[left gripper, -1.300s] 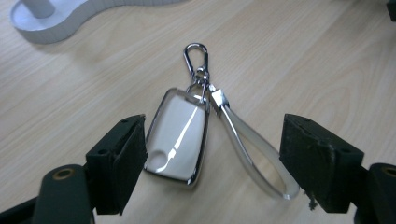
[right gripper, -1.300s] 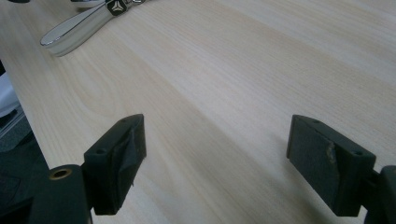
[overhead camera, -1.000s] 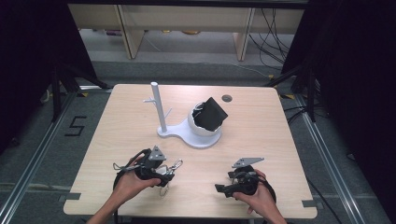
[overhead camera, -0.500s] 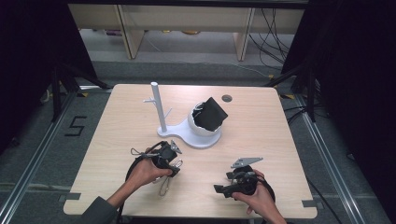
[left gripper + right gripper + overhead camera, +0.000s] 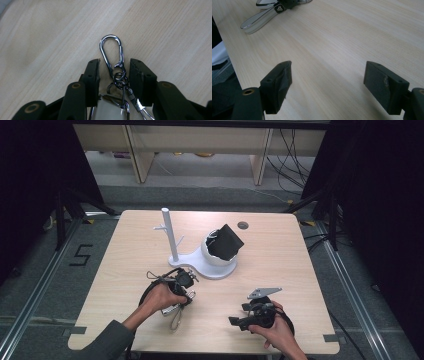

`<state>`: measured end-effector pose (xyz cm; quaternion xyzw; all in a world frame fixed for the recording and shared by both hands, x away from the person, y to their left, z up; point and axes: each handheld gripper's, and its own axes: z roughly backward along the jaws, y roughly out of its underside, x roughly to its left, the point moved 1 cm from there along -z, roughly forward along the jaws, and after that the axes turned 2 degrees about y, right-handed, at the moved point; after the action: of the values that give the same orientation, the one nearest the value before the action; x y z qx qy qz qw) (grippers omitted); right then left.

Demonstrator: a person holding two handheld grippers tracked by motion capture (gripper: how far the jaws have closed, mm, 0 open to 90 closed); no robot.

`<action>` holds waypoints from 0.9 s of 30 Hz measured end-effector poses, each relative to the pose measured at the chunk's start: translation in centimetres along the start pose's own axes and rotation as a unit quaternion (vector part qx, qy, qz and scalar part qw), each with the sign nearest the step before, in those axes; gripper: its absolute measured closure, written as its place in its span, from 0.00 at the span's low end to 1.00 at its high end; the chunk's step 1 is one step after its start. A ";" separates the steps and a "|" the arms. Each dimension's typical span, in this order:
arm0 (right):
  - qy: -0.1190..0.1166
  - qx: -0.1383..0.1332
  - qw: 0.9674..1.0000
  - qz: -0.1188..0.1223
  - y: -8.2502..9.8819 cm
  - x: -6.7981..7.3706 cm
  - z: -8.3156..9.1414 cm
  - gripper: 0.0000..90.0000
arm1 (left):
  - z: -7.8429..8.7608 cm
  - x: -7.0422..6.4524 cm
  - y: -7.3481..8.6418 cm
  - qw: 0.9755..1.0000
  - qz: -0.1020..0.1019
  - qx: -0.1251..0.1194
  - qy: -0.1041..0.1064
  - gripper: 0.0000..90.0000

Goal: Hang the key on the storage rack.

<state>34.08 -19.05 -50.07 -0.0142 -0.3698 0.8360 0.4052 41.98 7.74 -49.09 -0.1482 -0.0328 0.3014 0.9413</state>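
On the table (image 5: 125, 270), a white stand (image 5: 170, 237) rises from a white base that carries a bowl (image 5: 212, 255) with a black cloth (image 5: 227, 242) in it, just beyond the left hand. The left tool (image 5: 113, 72) points down at a keyring (image 5: 112, 53) lying flat. Its jaws have just been closing and are now partly open, with the silver clip and its small rings between the pads, which stand a little apart from the metal. To the right, well apart, the right tool (image 5: 328, 75) rests wide open over bare wood, holding nothing.
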 end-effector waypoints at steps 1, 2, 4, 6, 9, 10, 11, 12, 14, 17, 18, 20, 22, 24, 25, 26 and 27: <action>-0.002 0.006 1.000 0.001 0.0 0.0 0.1 0.27 | 0.0 0.0 -0.1 1.000 0.002 0.003 0.004 0.69; -0.002 0.006 1.000 0.001 0.0 0.0 0.1 0.27 | 0.0 0.0 -0.1 1.000 0.002 0.003 0.004 0.71; 0.000 0.002 1.000 0.002 -0.1 0.0 -0.1 0.27 | -0.1 0.0 -0.4 1.000 0.003 0.015 0.010 0.73; 0.001 0.004 1.000 0.003 -0.1 0.0 0.0 0.27 | 0.0 0.0 -0.5 1.000 -0.005 0.025 0.008 0.75; -0.003 0.007 1.000 0.004 -0.1 0.0 -0.1 0.27 | -0.1 -0.4 -1.1 0.998 -0.018 0.061 0.005 0.79; -0.003 0.007 1.000 0.004 -0.1 0.1 -0.1 0.27 | -0.1 -0.4 -1.3 0.998 -0.019 0.068 0.003 0.80; -0.004 0.010 1.000 0.000 -0.1 0.2 -0.1 0.27 | -0.2 -0.4 -1.5 0.997 -0.023 0.074 0.002 0.80; -0.004 0.008 1.000 0.005 -0.1 0.1 -0.1 0.27 | -0.2 -0.4 -1.5 0.997 -0.023 0.074 0.002 0.80; -0.004 0.007 1.000 0.005 -0.1 0.1 -0.1 0.27 | -0.2 -0.6 -1.7 0.996 -0.030 0.085 -0.002 0.81; -0.005 0.007 1.000 0.008 -0.1 0.1 -0.1 0.27 | -0.3 -0.9 -2.0 0.995 -0.034 0.096 -0.008 0.82; -0.005 0.009 1.000 0.000 -0.1 0.2 -0.1 0.27 | -0.3 -0.9 -2.1 0.994 -0.039 0.101 -0.010 0.82; -0.008 0.008 1.000 0.003 -0.1 0.2 -0.1 0.27 | -0.4 -1.1 -2.3 0.993 -0.048 0.108 -0.014 0.82; -0.007 0.007 1.000 0.009 -0.2 0.2 -0.2 0.27 | -0.4 -1.1 -2.4 0.992 -0.055 0.113 -0.016 0.82; -0.006 0.006 1.000 0.008 -0.2 0.2 -0.2 0.27 | -0.5 -1.2 -2.5 0.991 -0.064 0.119 -0.017 0.82; -0.007 0.006 1.000 0.008 -0.2 0.1 -0.2 0.27 | -0.5 -1.3 -2.5 0.991 -0.061 0.119 -0.014 0.82; -0.008 0.006 1.000 0.008 -0.2 0.1 -0.2 0.27 | -0.5 -1.2 -2.7 0.990 -0.073 0.122 -0.012 0.83; -0.008 0.006 1.000 0.008 -0.2 0.1 -0.2 0.27 | -0.5 -1.1 -2.7 0.990 -0.074 0.123 -0.009 0.83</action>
<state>34.15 -18.78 -50.07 -0.0084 -0.3676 0.8416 0.3956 42.67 4.90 -48.76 -0.0255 -0.0148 0.2341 0.9718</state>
